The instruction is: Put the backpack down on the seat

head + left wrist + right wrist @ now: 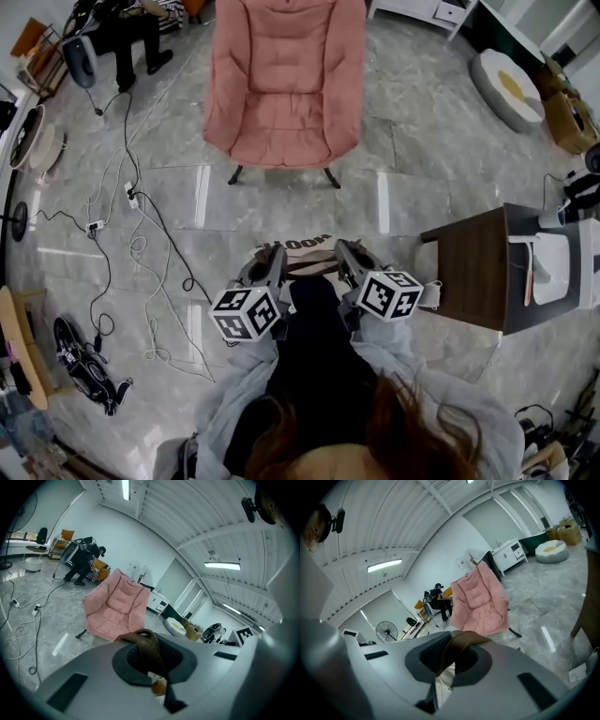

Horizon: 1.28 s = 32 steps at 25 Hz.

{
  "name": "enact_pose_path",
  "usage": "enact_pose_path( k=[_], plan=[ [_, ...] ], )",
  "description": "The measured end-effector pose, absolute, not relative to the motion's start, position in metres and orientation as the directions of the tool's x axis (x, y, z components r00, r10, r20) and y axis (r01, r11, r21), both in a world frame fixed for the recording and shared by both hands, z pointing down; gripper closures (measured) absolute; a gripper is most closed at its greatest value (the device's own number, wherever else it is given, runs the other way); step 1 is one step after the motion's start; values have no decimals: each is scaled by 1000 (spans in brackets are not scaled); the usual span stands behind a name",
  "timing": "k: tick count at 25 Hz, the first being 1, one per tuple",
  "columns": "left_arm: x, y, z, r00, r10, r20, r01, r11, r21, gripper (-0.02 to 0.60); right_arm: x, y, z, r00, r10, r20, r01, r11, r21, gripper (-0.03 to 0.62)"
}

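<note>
A pink padded chair (286, 84) stands on the floor ahead, its seat bare; it also shows as the chair (117, 606) and the chair (480, 599) in the two gripper views. I hold the backpack (306, 261) low in front of me, a short way before the chair. My left gripper (272, 255) is shut on its brown strap (150, 646). My right gripper (347, 253) is shut on the other brown strap (461, 641). Most of the bag hangs below the grippers and is hard to tell from my dark clothing.
A dark wooden side table (473, 267) stands close at the right with a white device (553, 267) on it. Cables (131, 216) trail over the floor at the left. A seated person (131, 37) is at the far left; a round cushion (506, 84) lies at the far right.
</note>
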<state>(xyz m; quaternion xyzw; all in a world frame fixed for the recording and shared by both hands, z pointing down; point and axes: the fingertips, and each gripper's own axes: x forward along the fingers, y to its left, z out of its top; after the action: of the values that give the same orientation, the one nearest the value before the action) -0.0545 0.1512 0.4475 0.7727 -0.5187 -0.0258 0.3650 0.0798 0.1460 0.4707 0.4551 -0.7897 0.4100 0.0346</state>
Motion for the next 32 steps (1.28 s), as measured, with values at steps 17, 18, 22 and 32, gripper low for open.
enact_pose_path(
  k=[17, 18, 22, 32],
  plan=[
    [-56, 4, 447, 411, -844, 344, -794, -146, 590, 568, 78, -4, 472, -639, -647, 417, -711, 290, -641, 577],
    [-56, -4, 446, 408, -846, 343, -795, -146, 589, 568, 78, -10, 473, -642, -643, 417, -708, 290, -644, 577],
    [-56, -37, 443, 395, -856, 333, -794, -136, 592, 569, 80, -36, 475, -650, -637, 414, -696, 282, -660, 577],
    [-65, -85, 428, 328, -899, 289, -812, -112, 573, 569, 71, -89, 461, -719, -587, 372, -644, 360, -676, 577]
  ],
)
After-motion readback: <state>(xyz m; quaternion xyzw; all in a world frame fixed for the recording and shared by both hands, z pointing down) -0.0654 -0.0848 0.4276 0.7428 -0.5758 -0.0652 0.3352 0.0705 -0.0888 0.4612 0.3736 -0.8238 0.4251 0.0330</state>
